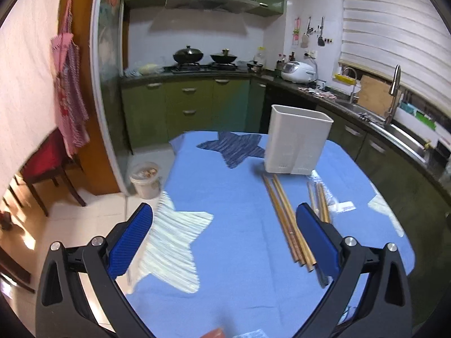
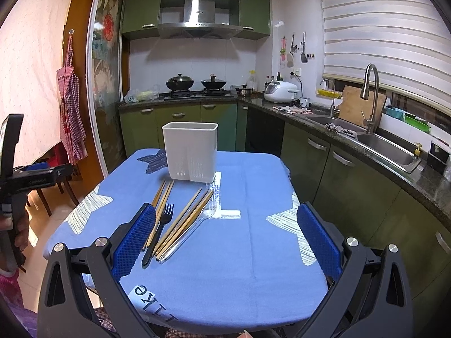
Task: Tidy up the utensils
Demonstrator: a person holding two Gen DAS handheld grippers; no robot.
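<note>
where left gripper (image 1: 224, 235) hides fork | both gripper sets gape empty | right gripper (image 2: 225, 232)

Blue-clothed table (image 2: 248, 253); chopsticks (image 2: 183, 219); holder (image 2: 191, 152)

Two fisheye views, each from a camera mounted on a handheld gripper, both looking forward across a blue-covered table (image 2: 248, 225) toward green kitchen cabinets. The left wrist view sits low and close over the table's left part, aimed slightly rightward; its white utensil holder (image 1: 297, 143) appears right of centre. The right wrist view sits farther back and more centred, with the holder (image 2: 191, 152) left of centre. Both share the table, holder, chopsticks (image 1: 287, 222), stove and sink counter.
</note>
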